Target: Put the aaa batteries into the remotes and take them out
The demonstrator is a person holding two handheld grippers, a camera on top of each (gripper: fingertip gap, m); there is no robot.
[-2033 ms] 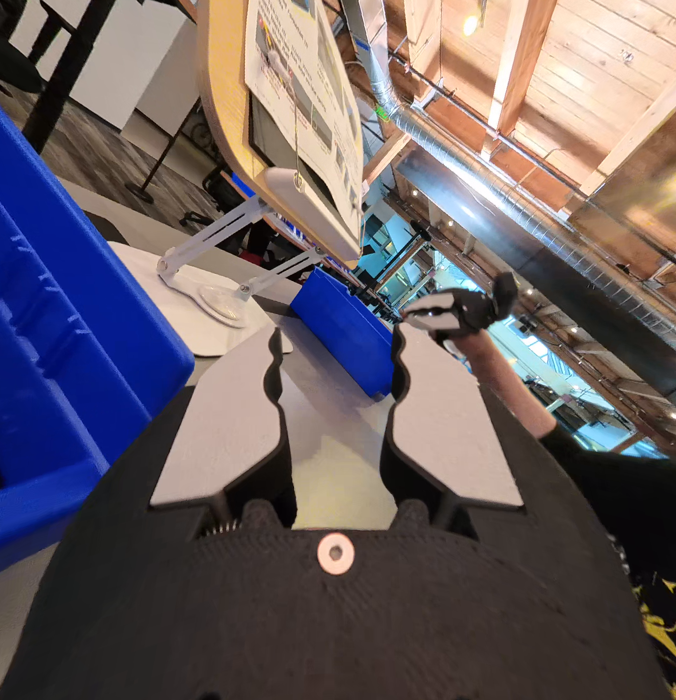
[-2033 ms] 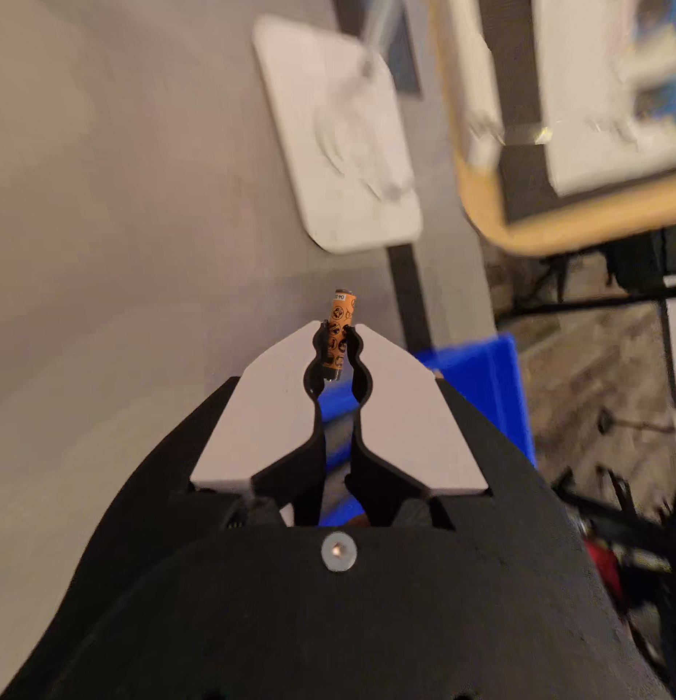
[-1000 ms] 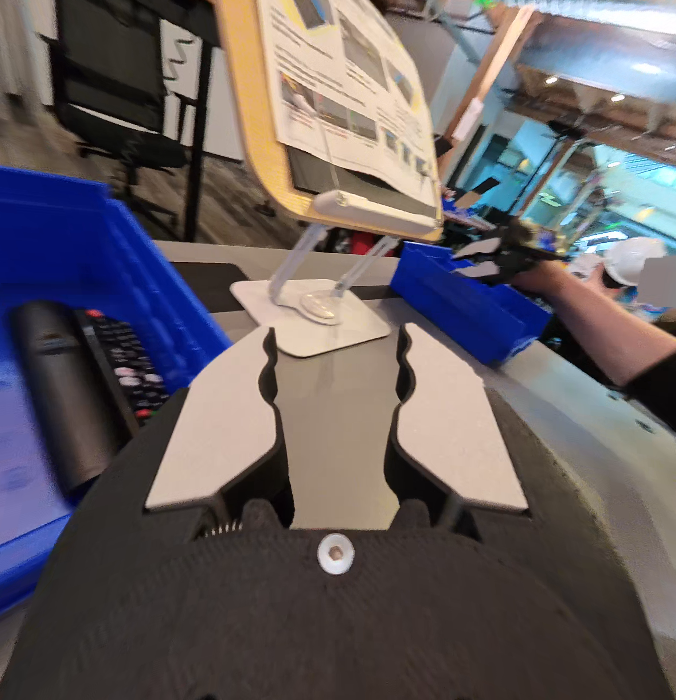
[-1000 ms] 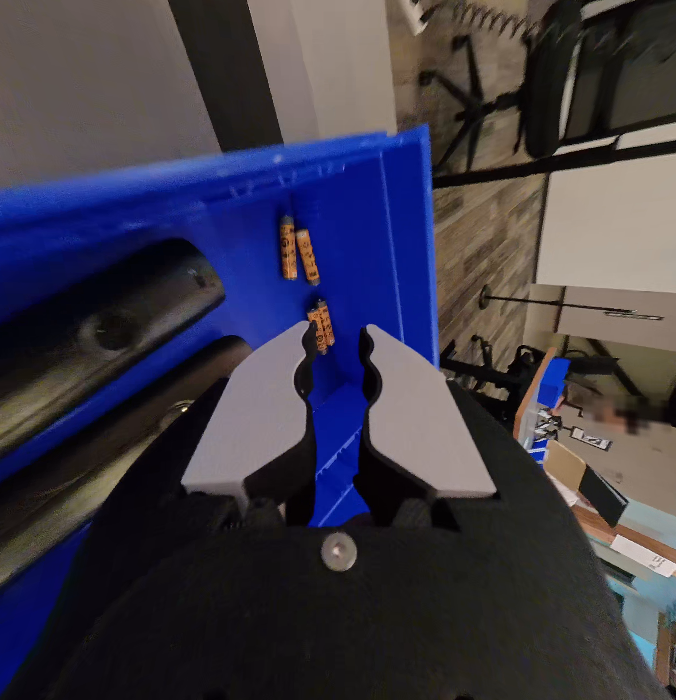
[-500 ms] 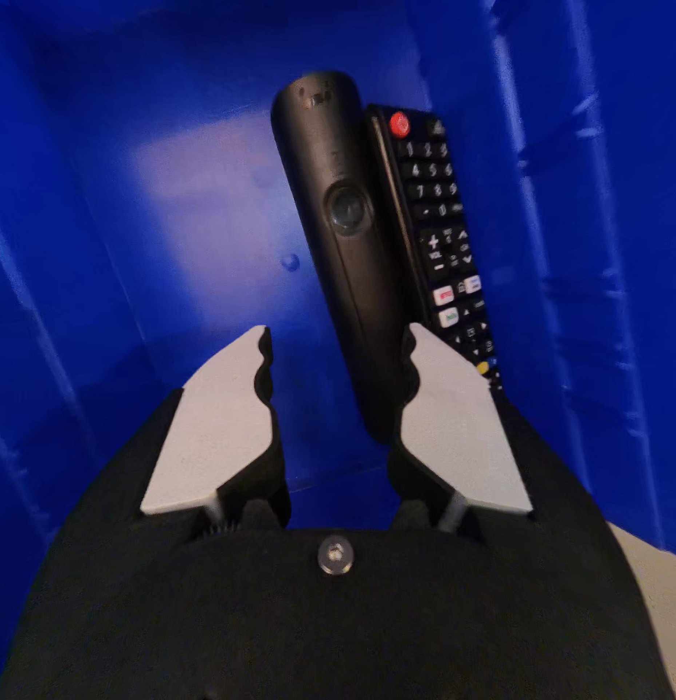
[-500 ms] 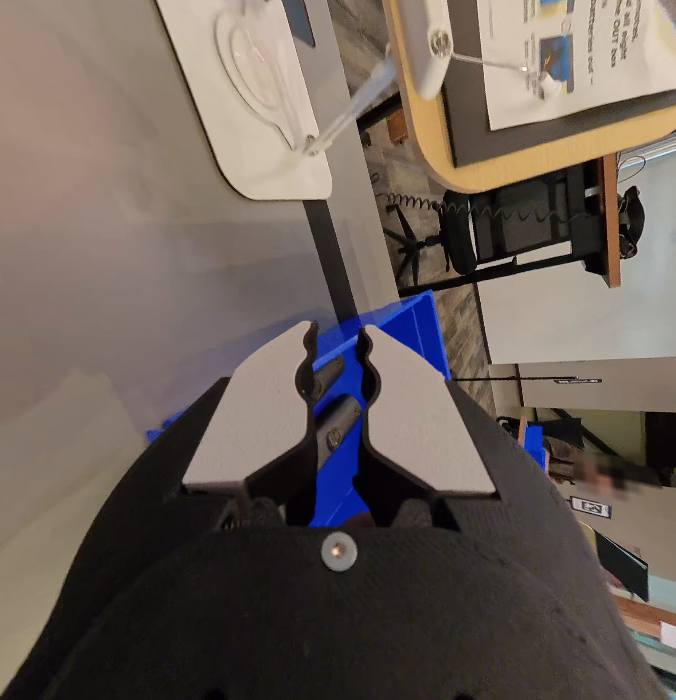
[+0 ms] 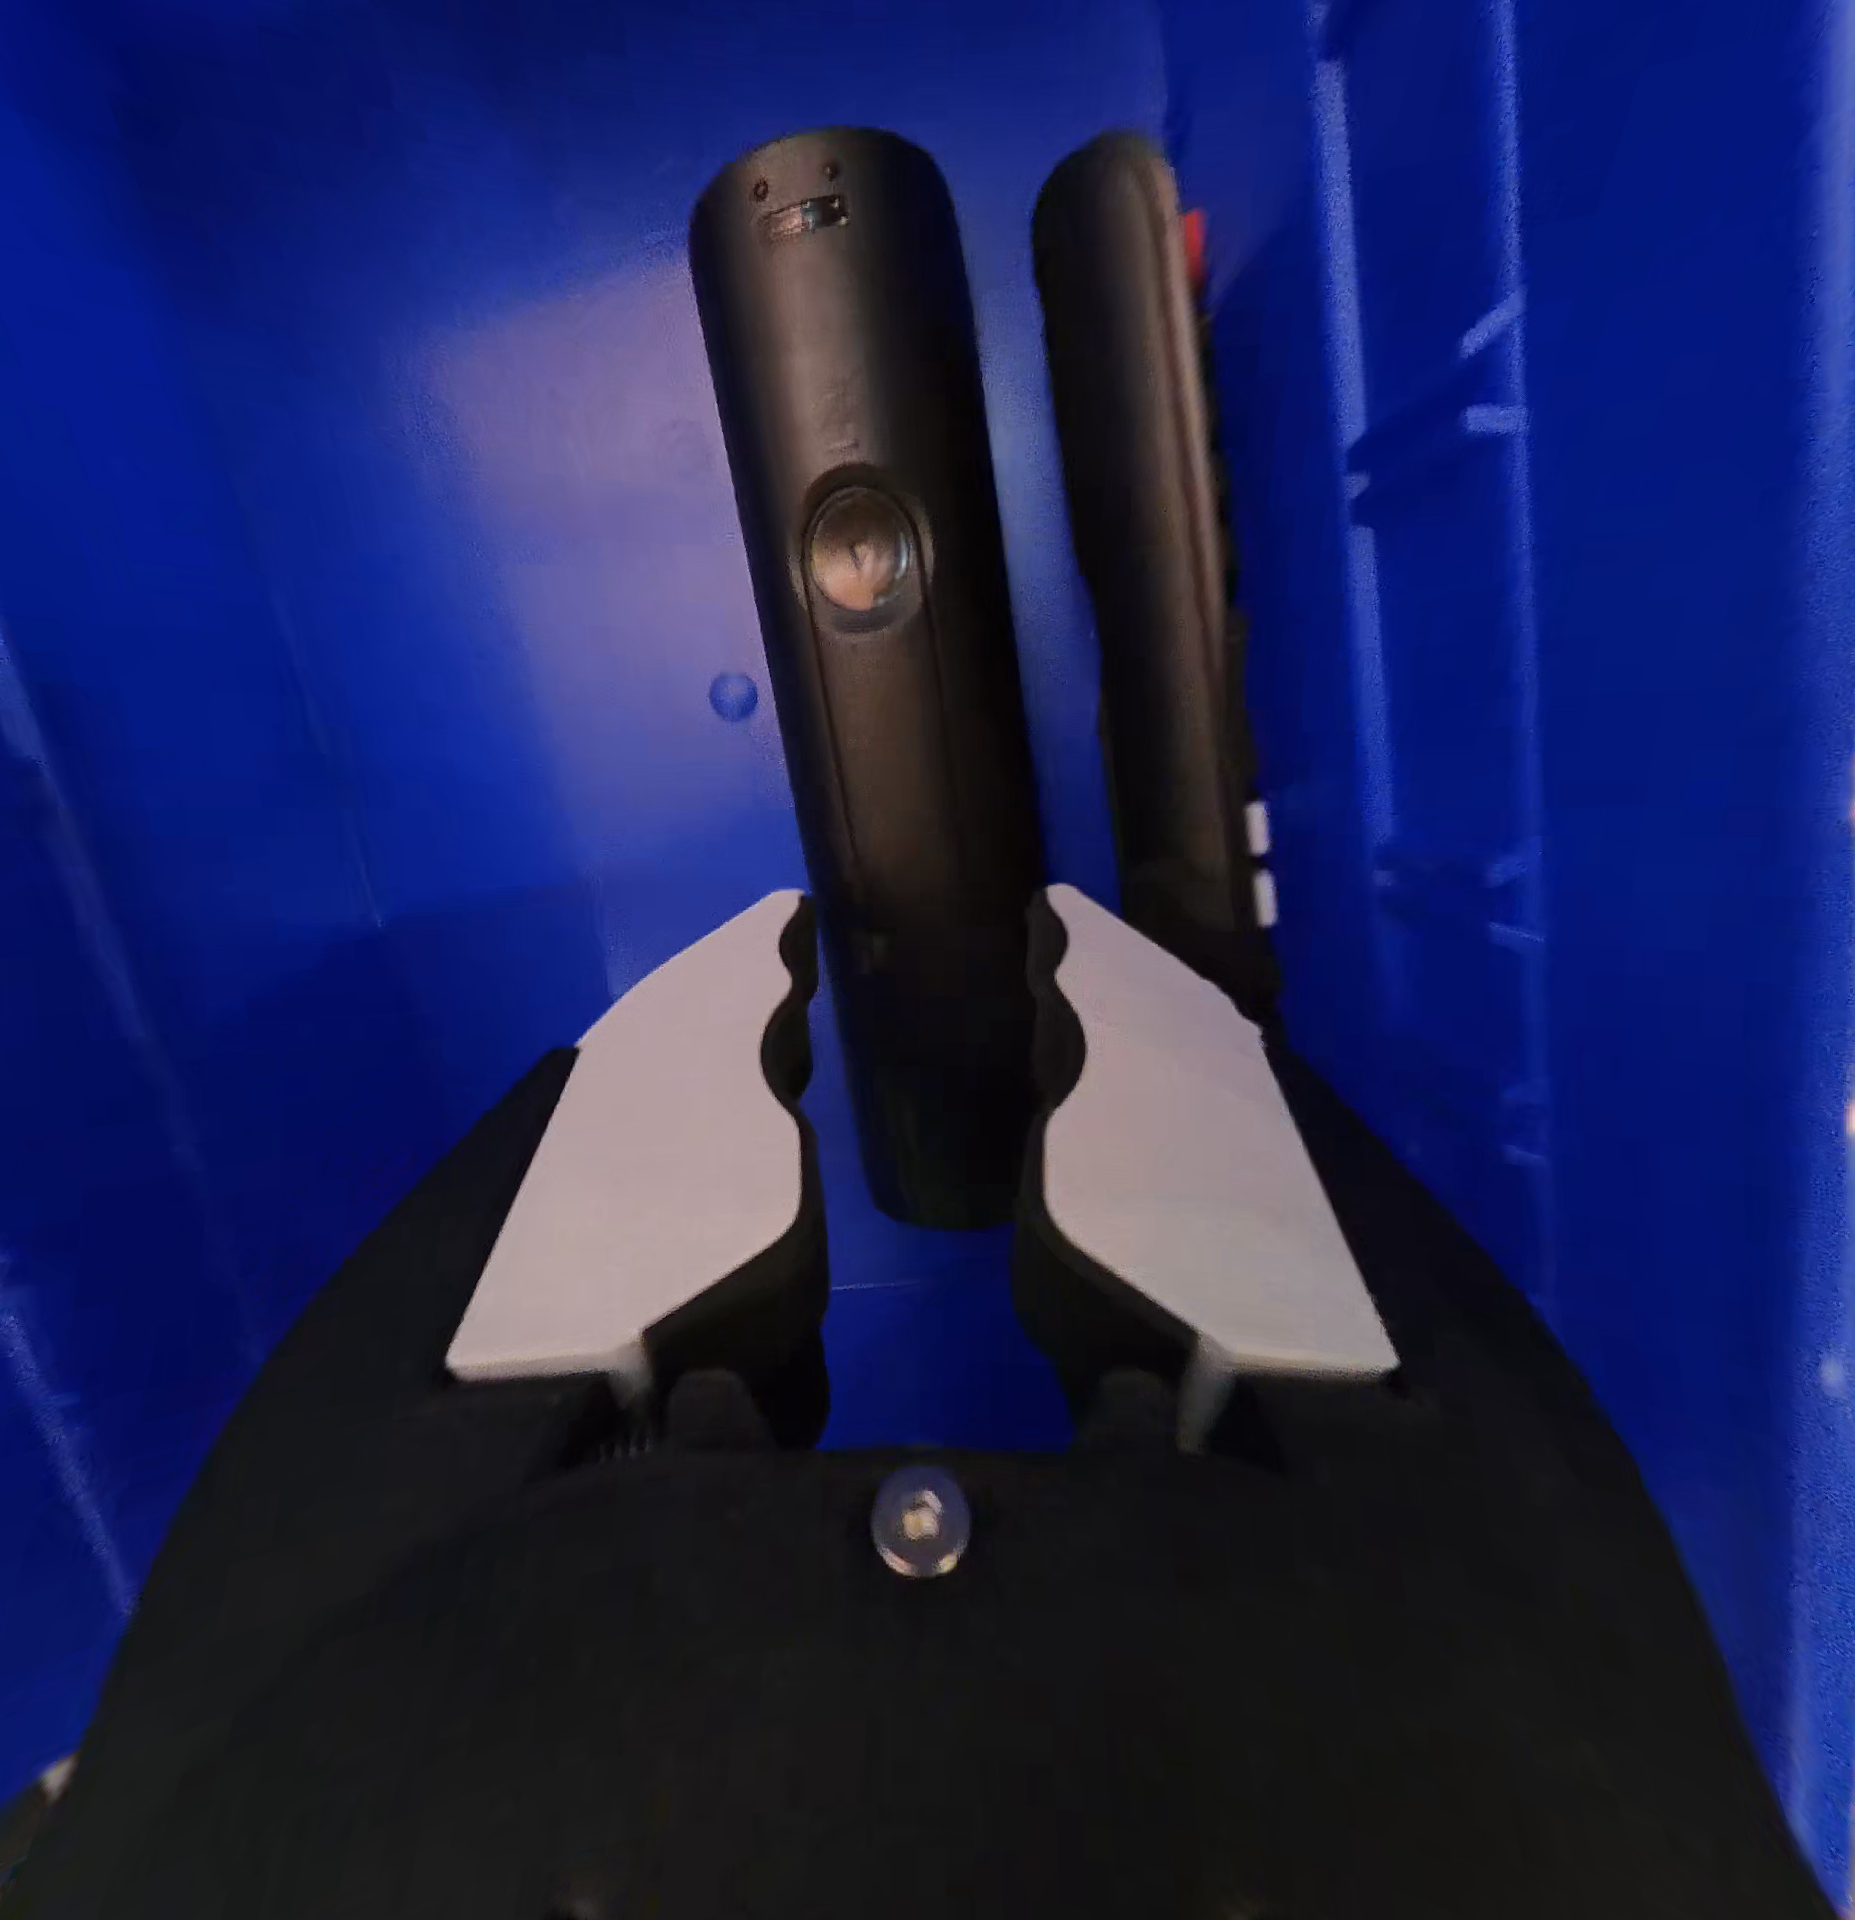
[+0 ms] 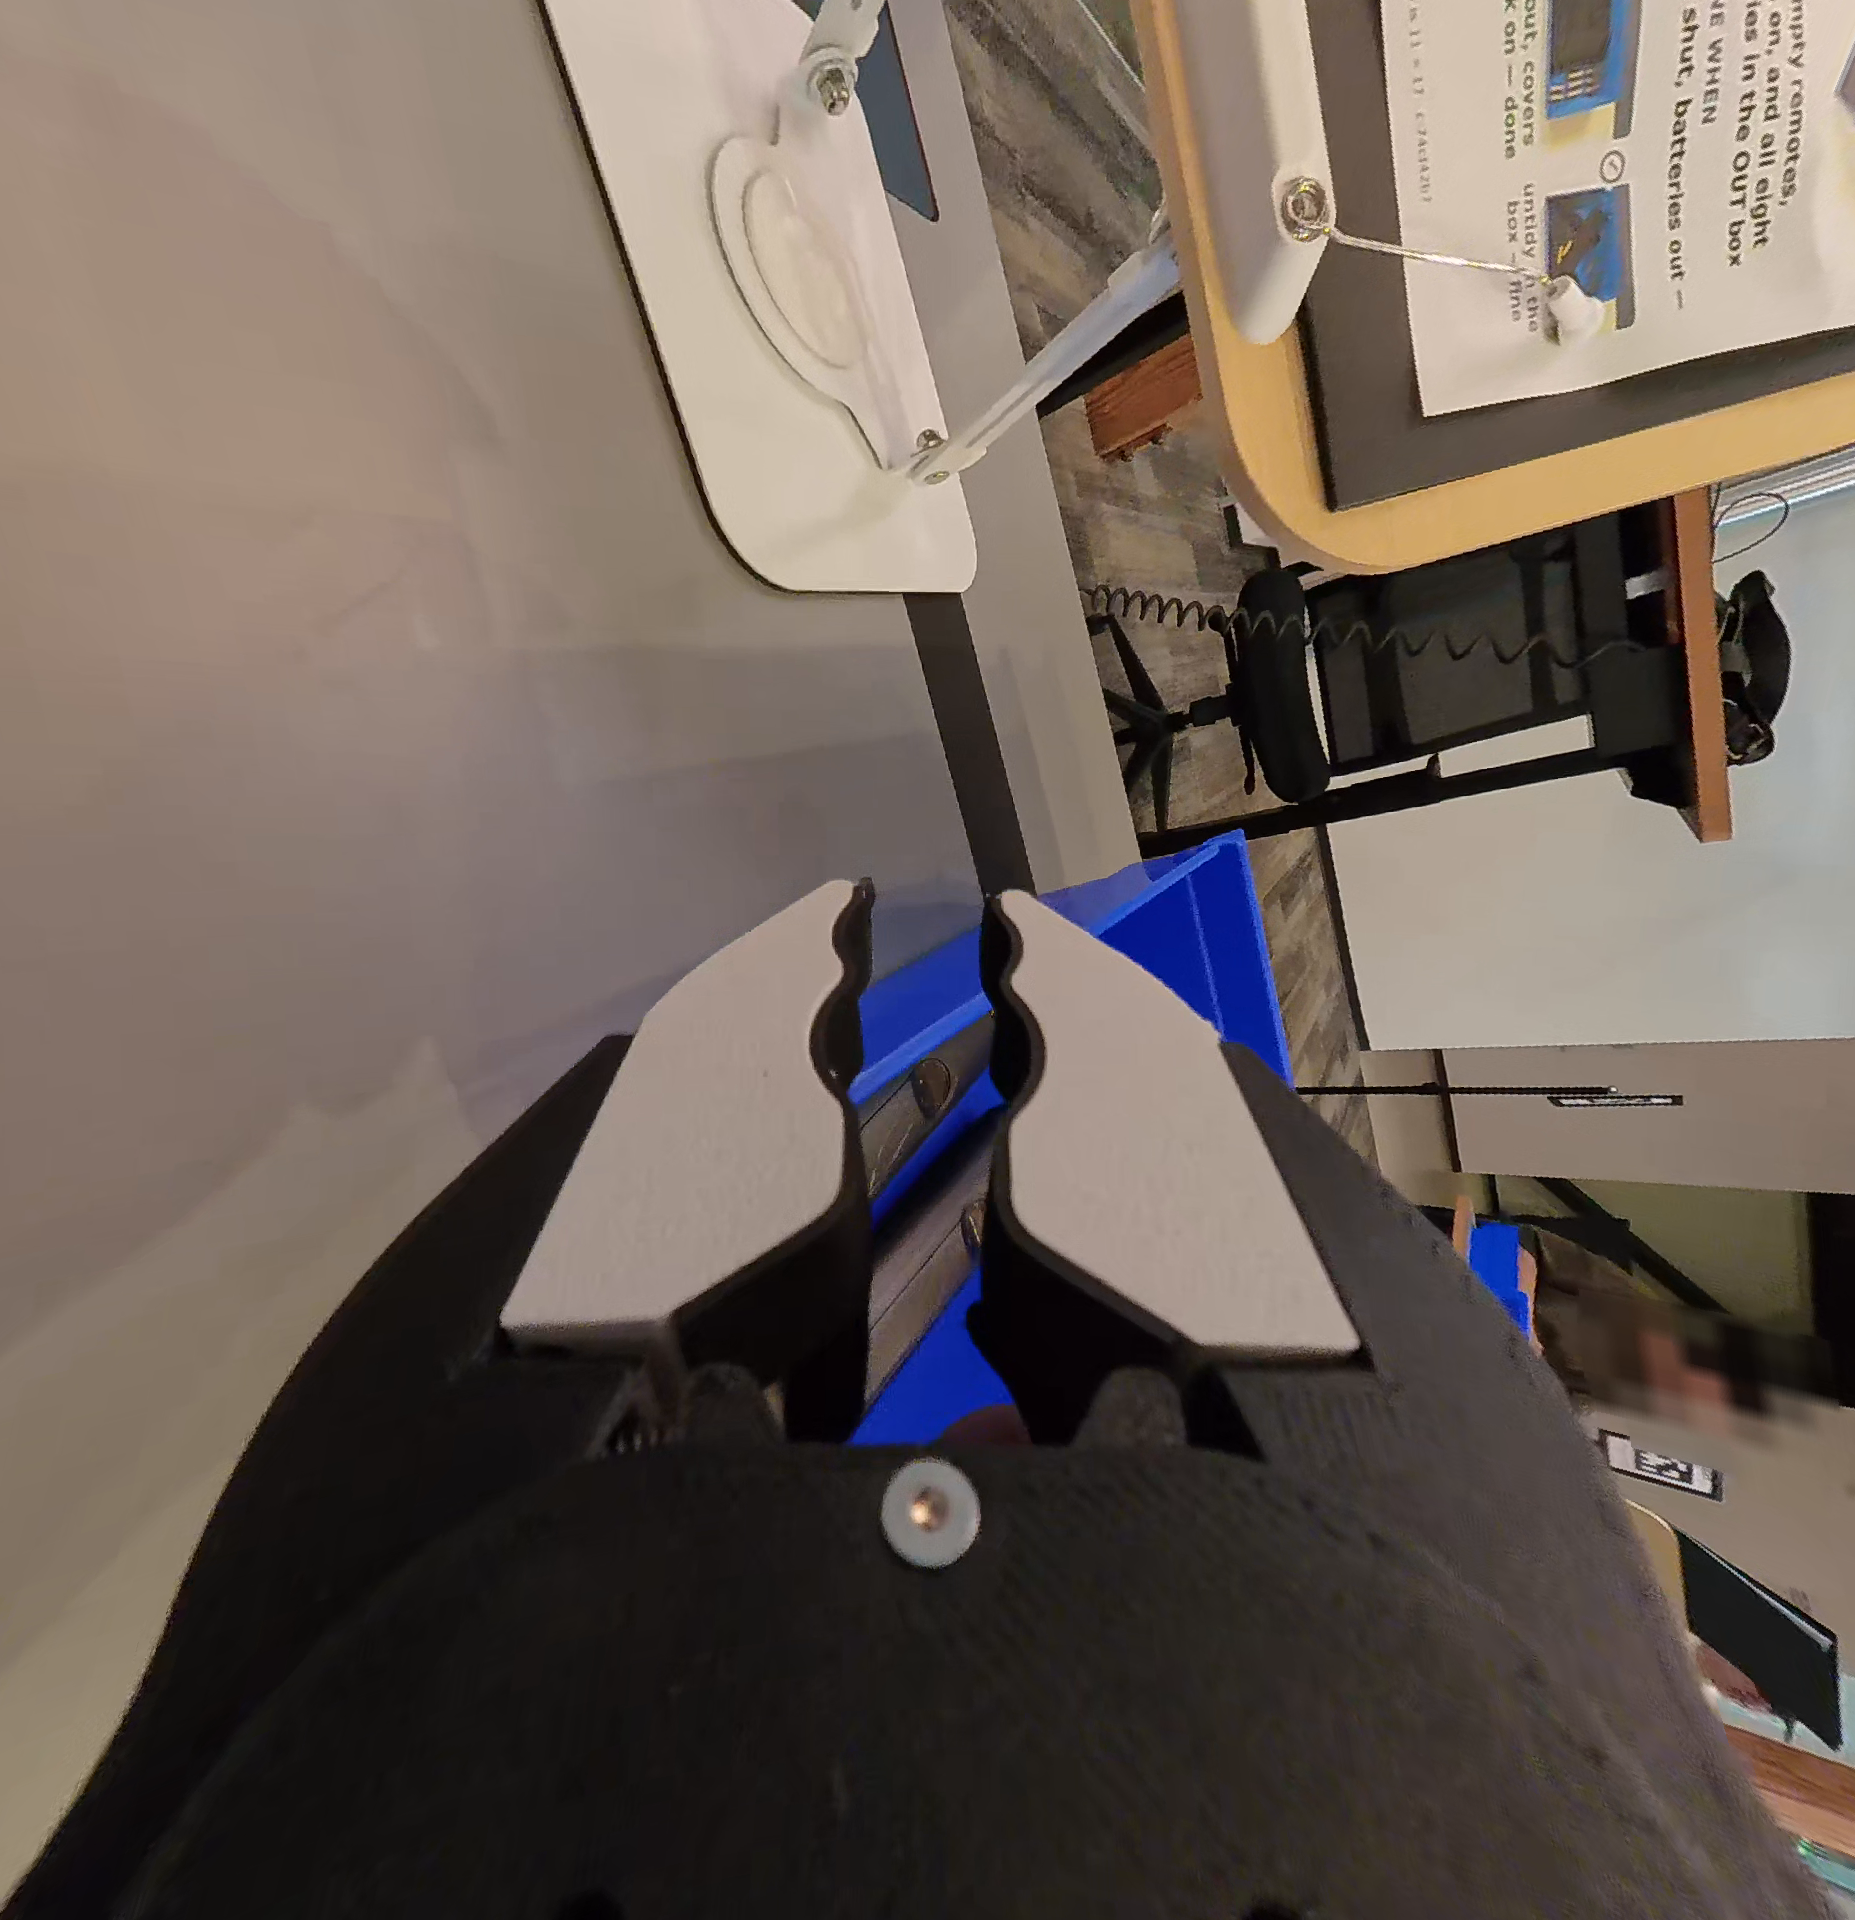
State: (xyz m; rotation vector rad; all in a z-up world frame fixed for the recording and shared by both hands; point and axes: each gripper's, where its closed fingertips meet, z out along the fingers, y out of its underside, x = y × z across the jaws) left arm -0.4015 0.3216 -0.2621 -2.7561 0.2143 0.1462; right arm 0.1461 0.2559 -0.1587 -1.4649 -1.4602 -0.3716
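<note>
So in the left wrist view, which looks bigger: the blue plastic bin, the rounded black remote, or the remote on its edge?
1. Blue plastic bin, filling the view.
2. Rounded black remote.
3. Edge-on remote, narrower; partly hidden, so unsure.

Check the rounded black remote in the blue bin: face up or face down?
Face down: the remote shows its smooth back, no buttons, between the left gripper fingers.
</note>
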